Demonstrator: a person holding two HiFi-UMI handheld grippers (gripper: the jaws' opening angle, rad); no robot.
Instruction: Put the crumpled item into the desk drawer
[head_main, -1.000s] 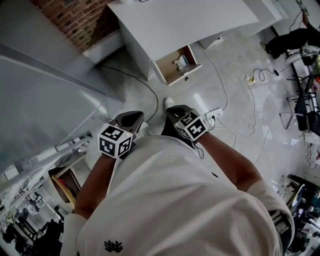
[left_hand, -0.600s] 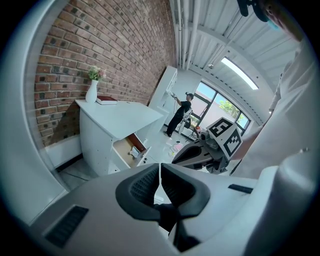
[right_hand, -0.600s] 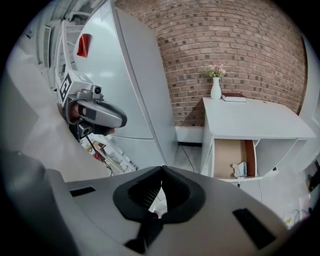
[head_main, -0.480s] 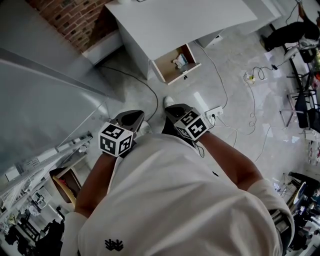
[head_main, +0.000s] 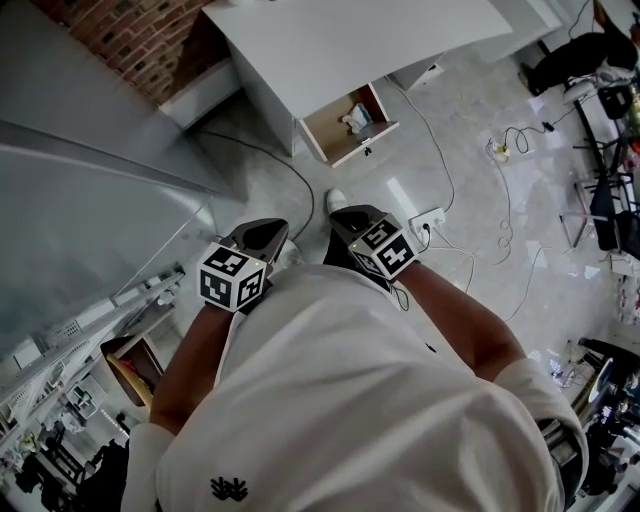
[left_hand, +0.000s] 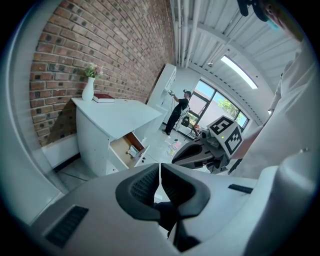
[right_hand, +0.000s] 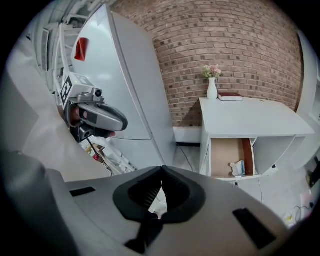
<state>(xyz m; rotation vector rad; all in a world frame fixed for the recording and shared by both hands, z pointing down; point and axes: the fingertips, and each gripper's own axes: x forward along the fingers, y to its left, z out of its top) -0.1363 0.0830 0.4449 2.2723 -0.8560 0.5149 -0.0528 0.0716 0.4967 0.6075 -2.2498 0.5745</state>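
Note:
The crumpled item (head_main: 355, 118) is a pale wad with a bit of blue, and it lies inside the open desk drawer (head_main: 332, 134) of the white desk (head_main: 340, 40). The same crumpled item (right_hand: 238, 167) lies near the drawer's (right_hand: 224, 156) right side in the right gripper view. It shows small in the left gripper view as the crumpled item (left_hand: 133, 151) in the drawer (left_hand: 122, 146). My left gripper (head_main: 262, 234) and right gripper (head_main: 351, 219) hang close to my chest, well back from the desk. Both are shut with nothing in them.
A white vase (right_hand: 212, 88) with flowers and a book (right_hand: 230, 96) stand on the desk against the brick wall (right_hand: 225, 45). Cables and a power strip (head_main: 428, 222) lie on the pale floor. A large grey cabinet (head_main: 80, 220) stands to the left. A person (left_hand: 176, 112) stands far off.
The desk and drawer have slid slightly up in the head view. Both grippers stay shut and in the same place by my chest.

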